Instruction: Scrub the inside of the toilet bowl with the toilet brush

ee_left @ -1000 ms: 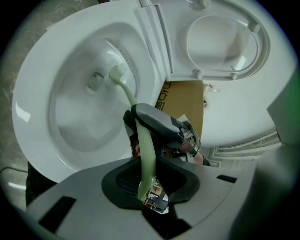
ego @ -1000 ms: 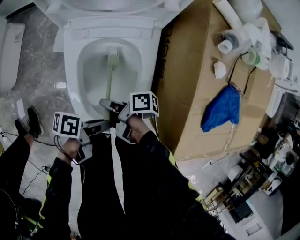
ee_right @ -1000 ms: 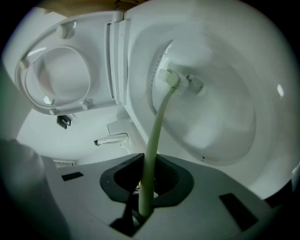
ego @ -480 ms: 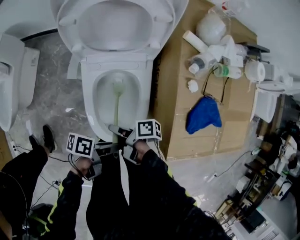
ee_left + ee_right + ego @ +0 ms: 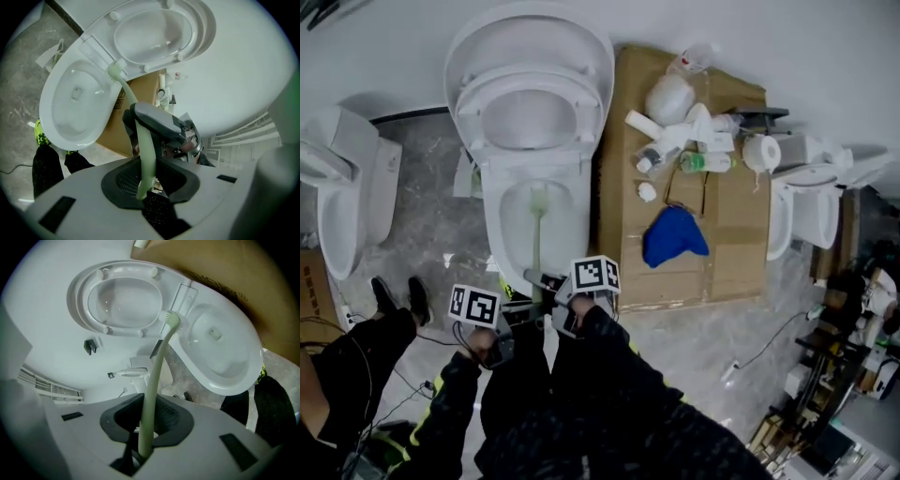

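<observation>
Head view: the white ceramic toilet bowl (image 5: pixel 499 234) sits upper centre of the frame on a grey marbled floor (image 5: pixel 431 187), with its white seat and lid (image 5: pixel 530 112) raised against the wall. A pale green plastic toilet brush (image 5: pixel 536 239) runs straight up the frame from the near rim into the bowl, its head at the far, upper end of the opening. Left gripper (image 5: pixel 517 313) and right gripper (image 5: pixel 540 278) meet at the lower end of the handle, just below the rim, right one ahead of left, each carrying its marker cube. To the right of the bowl lies a brown cardboard sheet (image 5: pixel 628 150) bearing a crumpled blue cloth (image 5: pixel 673 236) and a cluster of white plastic bottles (image 5: pixel 675 117). A second white toilet (image 5: pixel 347 206) stands at the left edge. Left gripper view: jaws clamped on the very end of the green handle, lower centre — the right gripper is seen gripping the same handle a little farther along. The brush head shows upper left, at the back rim of the bowl below the seat hinge. Right gripper view: jaws closed on the handle at lower centre; the shaft rises to the brush head at the bowl's rear edge. Whether the bristles touch the porcelain cannot be settled.
</observation>
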Demonstrator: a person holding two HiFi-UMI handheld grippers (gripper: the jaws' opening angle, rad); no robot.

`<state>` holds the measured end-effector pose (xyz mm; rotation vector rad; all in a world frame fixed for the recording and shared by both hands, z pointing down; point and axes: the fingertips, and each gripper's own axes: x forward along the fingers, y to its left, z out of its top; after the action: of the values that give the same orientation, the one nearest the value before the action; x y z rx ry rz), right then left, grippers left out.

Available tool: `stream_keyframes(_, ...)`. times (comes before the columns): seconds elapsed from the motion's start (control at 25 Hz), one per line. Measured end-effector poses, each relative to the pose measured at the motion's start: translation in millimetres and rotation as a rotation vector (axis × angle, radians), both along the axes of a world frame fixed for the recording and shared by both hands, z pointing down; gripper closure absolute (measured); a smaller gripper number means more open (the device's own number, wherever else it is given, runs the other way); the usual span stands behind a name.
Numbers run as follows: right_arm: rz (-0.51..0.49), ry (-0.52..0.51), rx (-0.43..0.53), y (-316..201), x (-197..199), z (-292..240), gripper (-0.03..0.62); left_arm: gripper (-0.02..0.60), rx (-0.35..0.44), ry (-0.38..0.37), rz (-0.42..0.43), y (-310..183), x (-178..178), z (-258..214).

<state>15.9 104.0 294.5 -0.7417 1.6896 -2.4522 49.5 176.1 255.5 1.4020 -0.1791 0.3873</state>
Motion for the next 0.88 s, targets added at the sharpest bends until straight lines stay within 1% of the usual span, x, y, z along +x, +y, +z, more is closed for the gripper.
stream_keyframes(0.24, -0.009, -0.024, 0.031, 13.1, 14.4, -52.8, 0.534, 0.492, 0.035, -0.005, -0.014, 14.1, 16.4, -50.7)
stream_keyframes(0.48, -0.056, -0.045, 0.082, 24.7, 18.3, -93.9, 0.534, 0.492, 0.080, -0.025, -0.030, 25.9, 24.1, -87.2)
stream_keyframes(0.64, -0.071, -0.061, 0.103, 33.7, 25.8, -108.0, 0.534, 0.492, 0.136, -0.035, -0.049, 32.3, 31.5, -98.5)
stream_keyframes(0.8, -0.076, -0.087, 0.130, 43.6, 30.2, -120.2, 0.534, 0.492, 0.137, -0.049, -0.057, 44.6, 38.6, -109.1)
stream_keyframes(0.88, -0.080, -0.098, 0.142, 46.8, 32.8, -126.2, 0.534, 0.492, 0.158, -0.056, -0.050, 47.0, 41.4, -113.3)
